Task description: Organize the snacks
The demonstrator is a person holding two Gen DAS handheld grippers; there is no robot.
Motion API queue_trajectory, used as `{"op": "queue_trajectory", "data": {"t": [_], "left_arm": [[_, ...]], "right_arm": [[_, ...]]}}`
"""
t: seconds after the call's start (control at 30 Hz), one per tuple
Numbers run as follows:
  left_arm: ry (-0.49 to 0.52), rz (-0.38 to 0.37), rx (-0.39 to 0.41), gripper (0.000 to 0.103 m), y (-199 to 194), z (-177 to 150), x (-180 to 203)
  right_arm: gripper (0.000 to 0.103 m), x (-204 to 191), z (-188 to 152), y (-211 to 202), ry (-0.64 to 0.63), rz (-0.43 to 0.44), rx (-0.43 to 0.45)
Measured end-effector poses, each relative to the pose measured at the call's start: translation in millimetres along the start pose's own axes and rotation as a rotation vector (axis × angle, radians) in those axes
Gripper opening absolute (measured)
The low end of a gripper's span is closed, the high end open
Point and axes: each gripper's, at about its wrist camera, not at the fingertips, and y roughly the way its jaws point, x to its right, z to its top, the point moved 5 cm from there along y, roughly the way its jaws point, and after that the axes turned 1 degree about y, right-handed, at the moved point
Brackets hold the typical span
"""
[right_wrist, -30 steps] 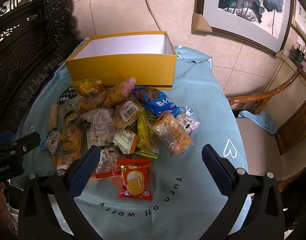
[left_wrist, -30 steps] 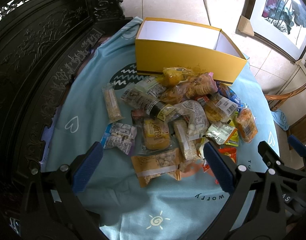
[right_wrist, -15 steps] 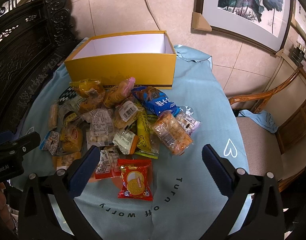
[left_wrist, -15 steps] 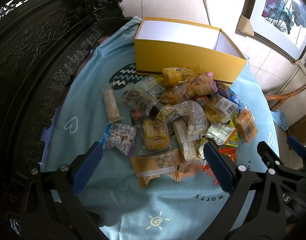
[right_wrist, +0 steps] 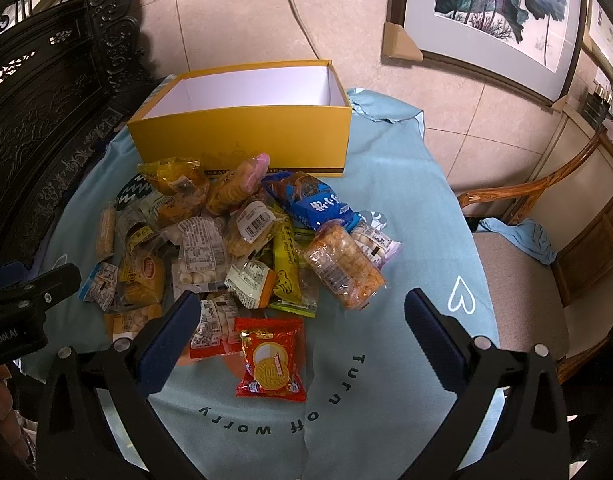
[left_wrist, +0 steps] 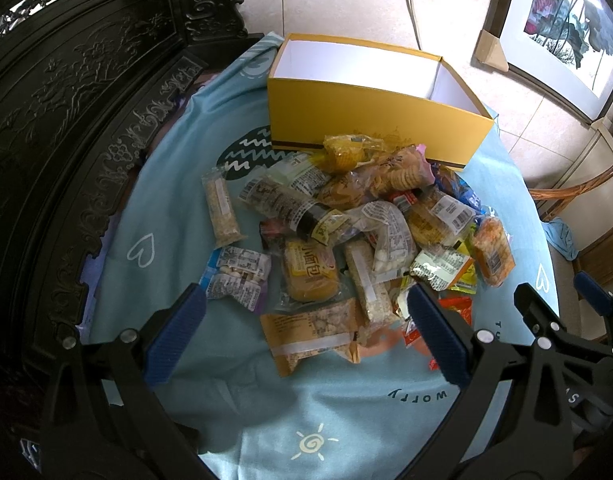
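While both hand-held tools hover above the near edge of a round table draped in a light blue cloth (right_wrist: 406,208), the left gripper (left_wrist: 302,332) and the right gripper (right_wrist: 298,332) are spread wide, holding nothing. Heaped at the middle of the tabletop is a pile of wrapped snacks (left_wrist: 358,232), among them a blue biscuit pack (right_wrist: 314,204), an orange cracker pack (right_wrist: 346,268) and a red cookie packet (right_wrist: 272,358) lying nearest the right gripper. Behind the pile, at the far edge, stands an open yellow box (right_wrist: 242,136), its white inside bare, with the rearmost packets touching its front wall.
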Motion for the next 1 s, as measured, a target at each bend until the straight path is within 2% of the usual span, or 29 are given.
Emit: {"op": "queue_trajectory", "data": {"t": [0.63,1.0], "left_arm": [[0.002,-0.007,-0.012,0.101,2,3,0],[0.016,-0.053,-0.061,0.101,26,1,-13]], "right_arm": [[0.102,0,-2,3,0.011,-0.008,-0.011],[0.102,19,-15,20,0.007,-0.072,-0.056]]}}
